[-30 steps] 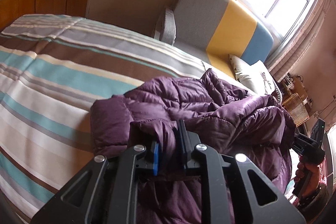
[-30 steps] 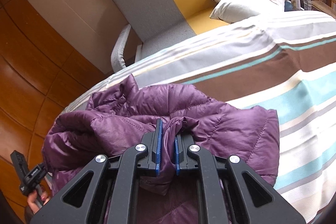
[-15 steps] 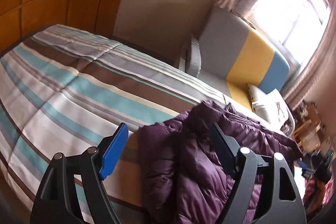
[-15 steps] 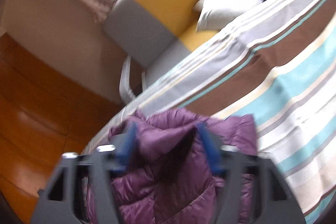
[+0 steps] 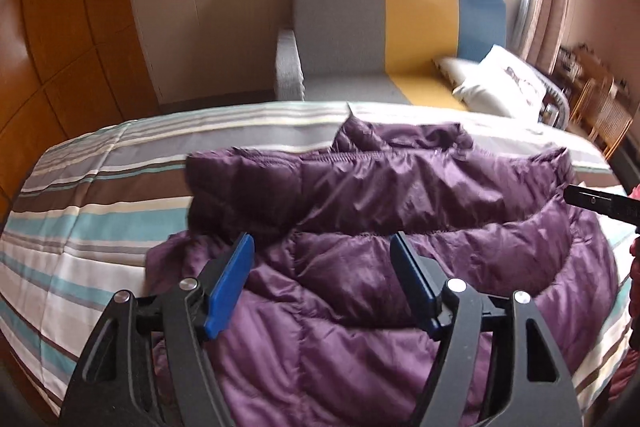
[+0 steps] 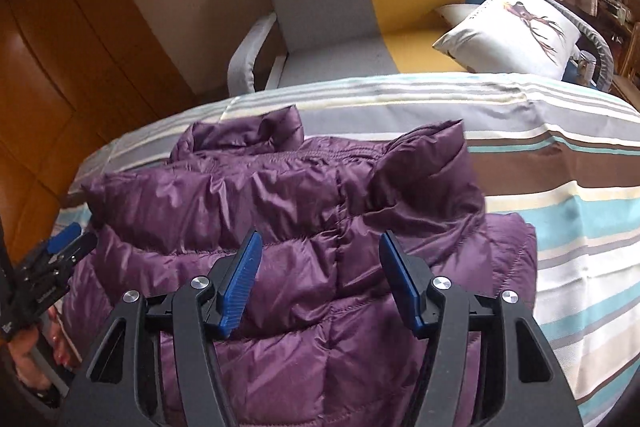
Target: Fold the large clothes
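Observation:
A purple puffer jacket (image 5: 400, 195) lies on the striped bedspread (image 5: 80, 227), its upper part folded across the lower, collar toward the sofa. My left gripper (image 5: 322, 247) hovers over the jacket's near left part. Its jaws stand wide and are closing, with quilted fabric below the gap and the blue pads (image 5: 230, 287) touching nothing. In the right wrist view the same jacket (image 6: 260, 195) fills the middle. My right gripper (image 6: 320, 243) hangs above its near right part, jaws also apart and closing, pads clear of the cloth.
A grey, yellow and blue sofa (image 5: 360, 27) with a white printed cushion (image 6: 516, 27) stands beyond the bed. Wooden wall panels (image 5: 60, 47) run along the left. A wicker chair (image 5: 604, 119) stands at far right. A person's hand (image 6: 36, 367) shows at the lower left.
Both grippers were shut on folds of the jacket, then let go, opened wide and drew back. The jacket now lies folded over on the bed.

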{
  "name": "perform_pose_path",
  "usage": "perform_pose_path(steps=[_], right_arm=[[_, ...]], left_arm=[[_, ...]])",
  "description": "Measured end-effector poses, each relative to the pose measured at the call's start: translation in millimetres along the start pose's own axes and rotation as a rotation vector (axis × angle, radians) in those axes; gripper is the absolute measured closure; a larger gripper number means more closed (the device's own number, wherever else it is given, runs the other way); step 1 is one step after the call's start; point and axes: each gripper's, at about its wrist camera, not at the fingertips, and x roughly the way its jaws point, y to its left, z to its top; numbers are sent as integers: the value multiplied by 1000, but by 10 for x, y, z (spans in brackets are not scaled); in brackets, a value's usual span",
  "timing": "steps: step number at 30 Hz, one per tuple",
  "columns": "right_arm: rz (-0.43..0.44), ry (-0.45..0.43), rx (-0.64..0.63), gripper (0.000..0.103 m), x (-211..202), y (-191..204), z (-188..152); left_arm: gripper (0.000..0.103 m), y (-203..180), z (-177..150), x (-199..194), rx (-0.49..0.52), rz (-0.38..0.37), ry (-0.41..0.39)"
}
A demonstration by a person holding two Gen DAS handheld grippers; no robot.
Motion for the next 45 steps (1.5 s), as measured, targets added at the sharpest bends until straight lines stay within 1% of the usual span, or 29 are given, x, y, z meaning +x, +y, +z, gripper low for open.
perform_pose_path(steps=[1, 2, 3, 4, 5, 6, 7, 8, 11, 14, 16, 19, 20, 22, 25, 27, 31, 33, 35, 41, 43, 44, 45], right_arm=[[-35, 16, -28, 48, 88, 56, -23], [-57, 25, -51, 57, 154, 91, -57], [-70, 32, -68, 62, 209, 117, -97], [-78, 31, -74, 71, 243, 125, -137], [-80, 22, -75, 85, 249, 126, -170], [-82, 8, -78, 92, 232, 121, -195], [-85, -2, -82, 96, 218, 107, -211], [-78, -15, -80, 98, 183, 85, -218], [-71, -62, -72, 99, 64, 55, -160], [-68, -130, -72, 99, -95, 84, -53], [-71, -157, -79, 99, -126, 126, 58], [-91, -164, -89, 99, -45, 170, 188], [-95, -153, -90, 99, 31, 175, 238], [-110, -116, -95, 99, 216, 165, 298], [-132, -66, -101, 99, 465, 141, 325], [-148, -54, -97, 98, 618, 129, 310], [-200, -59, -128, 98, 811, 167, 227], [-218, -84, -140, 98, 867, 185, 164], [-208, -104, -125, 98, 898, 147, 122], [-187, -106, -119, 95, 863, 109, 116], [-183, -110, -118, 94, 813, 103, 105], [-184, -108, -120, 94, 786, 115, 92], [-188, -107, -125, 94, 756, 122, 85]], left_arm=[[49, -46, -17, 113, 17, 12, 30], [61, -74, -46, 182, 26, 14, 51], [75, -85, -90, 249, 30, 16, 71], [84, -87, -137, 284, 21, 21, 81], [91, -95, -160, 276, 15, 17, 81], [97, -93, -184, 254, 12, 11, 81], [101, -77, -197, 209, 7, 4, 71], [101, -88, -190, 164, -2, 2, 62], [102, -21, -132, 9, -42, -13, 16], [102, 56, 25, -159, -87, -18, -53], [102, 79, 140, -182, -103, -12, -75], [102, 63, 317, -60, -93, 25, -71], [102, 58, 347, 6, -84, 38, -60], [102, 25, 372, 239, -44, 72, -10], [101, 6, 290, 540, -13, 90, 53], [100, 3, 205, 658, -12, 92, 62], [100, -83, 41, 754, 25, 118, 9], [100, -121, -27, 760, 23, 117, -11], [100, -96, -39, 771, 9, 102, -12], [99, -33, -46, 744, -15, 74, -13], [95, -29, -62, 675, -18, 73, -17], [94, -23, -67, 644, -20, 84, -21], [87, -24, -77, 587, -22, 84, -25]])
